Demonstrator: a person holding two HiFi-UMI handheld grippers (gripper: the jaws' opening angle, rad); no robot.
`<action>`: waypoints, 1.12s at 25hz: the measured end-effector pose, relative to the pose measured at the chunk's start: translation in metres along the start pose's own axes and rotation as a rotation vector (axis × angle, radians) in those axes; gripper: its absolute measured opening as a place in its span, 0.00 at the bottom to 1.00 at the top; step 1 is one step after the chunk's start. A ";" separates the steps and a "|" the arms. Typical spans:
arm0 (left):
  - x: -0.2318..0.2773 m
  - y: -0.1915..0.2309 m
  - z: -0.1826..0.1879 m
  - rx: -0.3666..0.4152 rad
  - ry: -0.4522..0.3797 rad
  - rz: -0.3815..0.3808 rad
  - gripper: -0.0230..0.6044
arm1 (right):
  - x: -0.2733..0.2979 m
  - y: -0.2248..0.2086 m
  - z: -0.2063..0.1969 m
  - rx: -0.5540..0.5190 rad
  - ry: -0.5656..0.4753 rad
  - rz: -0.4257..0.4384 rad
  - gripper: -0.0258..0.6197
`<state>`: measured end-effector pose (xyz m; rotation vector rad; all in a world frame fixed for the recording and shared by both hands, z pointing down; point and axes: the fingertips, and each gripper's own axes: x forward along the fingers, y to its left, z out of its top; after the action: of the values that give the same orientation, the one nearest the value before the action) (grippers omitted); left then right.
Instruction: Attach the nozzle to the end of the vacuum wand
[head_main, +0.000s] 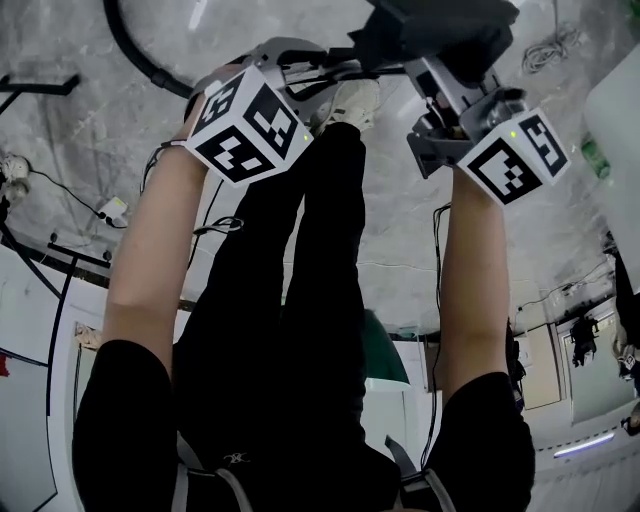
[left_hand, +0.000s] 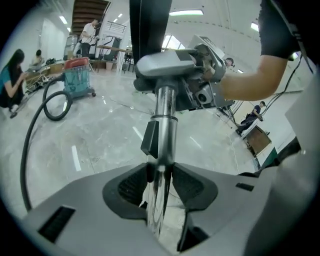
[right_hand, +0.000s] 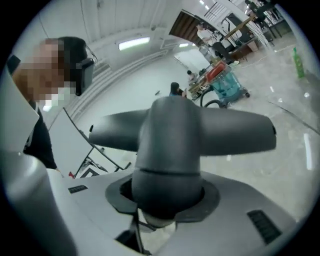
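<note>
Your left claw (left_hand: 160, 172) is clenched on the shiny vacuum wand (left_hand: 165, 140). Your right claw (right_hand: 167, 200) grasps the grey nozzle (right_hand: 172, 130) by its neck, at the wand's far end, above the floor. The joining step looks under way. Next, probably, push the neck straight along the tube until it seats.

You stood in an open workshop hall: polished stone floor (left_hand: 100, 135), teal shop vacuum (left_hand: 77, 79), ceiling strip light (left_hand: 186, 12), staircase (left_hand: 90, 10).
</note>
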<state>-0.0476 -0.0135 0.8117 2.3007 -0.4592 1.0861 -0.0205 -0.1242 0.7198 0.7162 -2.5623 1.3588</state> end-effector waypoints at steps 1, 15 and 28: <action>0.001 0.001 0.001 0.014 0.002 0.002 0.30 | -0.002 -0.003 -0.005 0.029 0.040 -0.044 0.26; 0.021 -0.029 0.026 0.094 -0.047 -0.027 0.30 | -0.060 -0.011 -0.005 0.097 0.361 -0.257 0.30; 0.015 -0.008 0.021 0.059 -0.068 -0.150 0.31 | -0.033 0.002 0.004 -0.074 0.234 0.074 0.30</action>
<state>-0.0216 -0.0213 0.8097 2.3869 -0.2788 0.9634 0.0074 -0.1151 0.7049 0.4257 -2.4589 1.2772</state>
